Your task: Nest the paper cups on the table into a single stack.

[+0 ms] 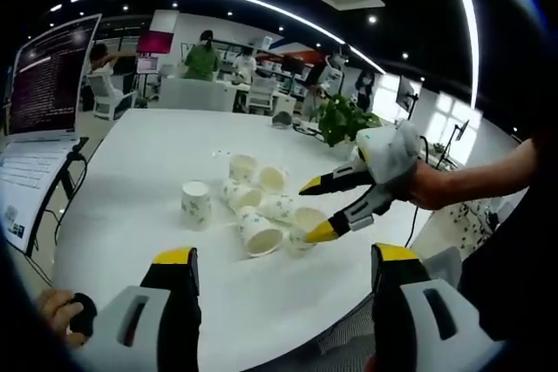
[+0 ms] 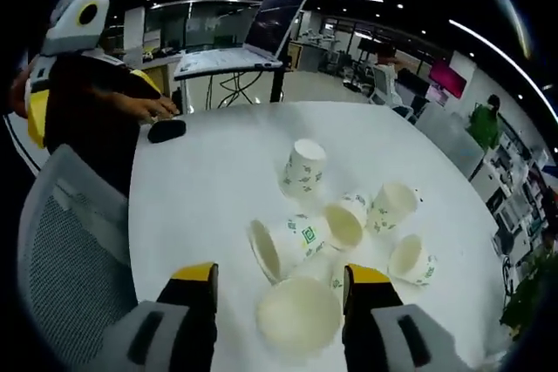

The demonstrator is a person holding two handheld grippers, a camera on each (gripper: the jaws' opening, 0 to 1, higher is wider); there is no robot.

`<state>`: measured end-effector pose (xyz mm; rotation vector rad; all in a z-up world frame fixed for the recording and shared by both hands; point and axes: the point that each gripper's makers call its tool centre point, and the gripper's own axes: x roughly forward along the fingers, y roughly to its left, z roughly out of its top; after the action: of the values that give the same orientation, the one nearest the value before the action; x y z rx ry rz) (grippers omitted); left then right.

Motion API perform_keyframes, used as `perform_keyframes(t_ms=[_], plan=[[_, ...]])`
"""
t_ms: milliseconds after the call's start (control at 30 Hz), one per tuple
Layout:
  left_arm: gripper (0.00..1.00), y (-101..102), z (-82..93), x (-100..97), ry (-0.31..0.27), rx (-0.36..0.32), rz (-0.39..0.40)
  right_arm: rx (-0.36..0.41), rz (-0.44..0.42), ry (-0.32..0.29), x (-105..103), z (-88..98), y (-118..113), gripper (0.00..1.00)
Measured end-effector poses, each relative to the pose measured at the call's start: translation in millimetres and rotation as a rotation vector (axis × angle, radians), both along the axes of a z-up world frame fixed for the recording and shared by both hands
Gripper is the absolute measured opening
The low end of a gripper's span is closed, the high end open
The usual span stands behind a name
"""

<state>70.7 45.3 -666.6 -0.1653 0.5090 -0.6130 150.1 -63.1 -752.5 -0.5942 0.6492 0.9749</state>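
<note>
Several white paper cups with green print lie scattered on the white table (image 1: 131, 172). One cup (image 1: 195, 205) stands upside down at the left of the group, also seen as the upside-down cup (image 2: 304, 167). A cup on its side (image 1: 259, 231) points its mouth toward me. My left gripper (image 1: 286, 257) is open, short of the cups. My right gripper (image 1: 316, 210) reaches in from the right, open, beside the nearest cup (image 1: 305, 219). In the right gripper view my right gripper (image 2: 280, 276) is open, with a cup mouth (image 2: 298, 315) between the jaws.
A laptop (image 2: 270, 23) stands on a stand beyond the table, with a screen (image 1: 48, 76) at the left. A black mouse (image 2: 166, 130) lies near the table edge. A mesh chair (image 2: 70, 250) sits close by. A plant (image 1: 344, 119) stands at the far edge. People work behind.
</note>
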Motion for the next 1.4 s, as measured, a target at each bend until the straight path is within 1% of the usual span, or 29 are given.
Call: perform_keyframes(t_ms=[200, 300, 367, 433, 600, 667, 833, 967, 1000, 1067, 1100, 1133, 1200, 1267, 1333, 1400], plan=[[0.80, 6.9, 0.2, -1.3, 0.000, 0.005, 0.009, -0.032, -0.004, -0.024, 7.4, -5.4, 13.6, 0.59], [0.80, 8.7, 1.1, -1.7, -0.002, 0.007, 0.014, -0.065, 0.003, -0.035, 17.3, -13.7, 16.9, 0.58], [0.80, 9.3, 0.7, -1.8, -0.003, 0.007, 0.015, -0.078, 0.008, -0.047, 20.9, -14.2, 17.8, 0.58], [0.80, 9.2, 0.7, -2.1, -0.004, 0.009, 0.017, -0.097, 0.016, -0.051, 21.8, -13.9, 17.8, 0.58], [0.81, 10.1, -1.1, 1.1, -0.005, 0.010, 0.025, -0.119, 0.031, -0.042, 29.2, -27.9, 23.8, 0.57], [0.82, 9.2, -0.9, 4.1, -0.008, 0.010, 0.024, -0.159, 0.045, -0.051, 30.9, -32.8, 22.8, 0.57], [0.82, 11.5, -1.2, 12.5, -0.019, 0.026, 0.017, -0.220, 0.085, -0.091, 36.1, -41.2, 26.1, 0.57], [0.82, 14.0, -2.1, 15.9, -0.021, 0.024, 0.017, -0.247, 0.101, -0.118, 42.0, -45.4, 29.8, 0.57], [0.82, 15.2, -3.7, 17.2, -0.021, 0.024, 0.017, -0.263, 0.117, -0.133, 44.2, -47.2, 32.9, 0.56], [0.82, 14.8, -3.4, 18.4, -0.022, 0.020, 0.017, -0.276, 0.135, -0.144, 44.6, -49.1, 35.6, 0.55], [0.82, 14.1, -3.2, 19.2, -0.022, 0.019, 0.015, -0.297, 0.158, -0.150, 44.6, -52.2, 37.5, 0.54], [0.82, 13.5, -3.0, 20.1, -0.022, 0.020, 0.014, -0.337, 0.189, -0.173, 46.0, -55.1, 37.2, 0.54], [0.83, 13.2, -1.9, 20.8, -0.024, 0.020, 0.013, -0.399, 0.223, -0.208, 48.0, -60.5, 35.0, 0.54], [0.83, 14.7, -1.5, 21.0, -0.024, 0.018, 0.017, -0.432, 0.258, -0.221, 47.4, -66.3, 35.2, 0.53], [0.83, 16.1, -0.9, 20.8, -0.023, 0.017, 0.021, -0.469, 0.274, -0.233, 48.5, -70.9, 33.2, 0.52], [0.82, 17.9, -1.7, 20.8, -0.020, 0.018, 0.025, -0.476, 0.275, -0.238, 48.6, -72.2, 33.5, 0.50]])
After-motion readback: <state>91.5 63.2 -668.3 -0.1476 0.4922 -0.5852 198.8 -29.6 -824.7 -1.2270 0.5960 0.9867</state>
